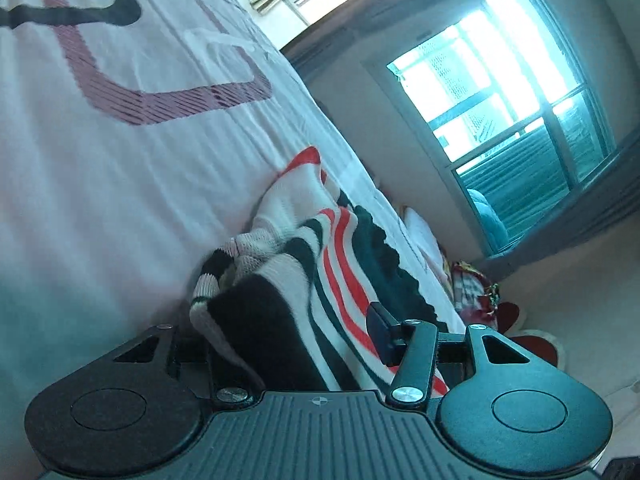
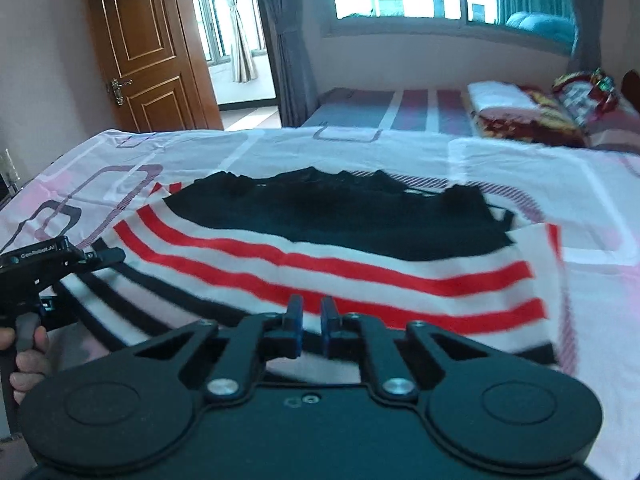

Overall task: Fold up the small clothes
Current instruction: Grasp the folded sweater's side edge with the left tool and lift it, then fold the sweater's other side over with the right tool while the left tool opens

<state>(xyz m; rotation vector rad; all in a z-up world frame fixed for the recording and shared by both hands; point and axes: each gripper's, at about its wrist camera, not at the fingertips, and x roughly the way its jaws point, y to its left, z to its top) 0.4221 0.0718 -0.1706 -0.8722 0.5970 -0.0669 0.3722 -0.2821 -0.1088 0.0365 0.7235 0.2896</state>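
A striped knit garment (image 2: 328,264), white with red and black bands and a broad black panel, lies spread on the bed's white sheet printed with pink and dark rounded rectangles (image 2: 520,168). Its near hem sits just in front of the right hand-held gripper (image 2: 310,322).

That right hand-held gripper has its 2 blue-tipped fingers (image 2: 295,316) drawn nearly together. Whether they pinch the hem I cannot tell, since the cloth edge passes below them out of clear sight.

The left hand-held gripper (image 1: 296,332) is rolled onto its side at the garment's left end, where the knit is bunched into a thick wad. The wad fills the gap between the jaws. Only 1 finger (image 1: 380,332) shows plainly; the other is buried in fabric, so a firm grip looks likely but not certain.

The risks I see:
1. The left side holds a lump, not a clean edge, so lifting could drag several layers and make a crooked fold.
2. If the right side has closed on nothing, only 1 end rises and the garment skews across the bed.
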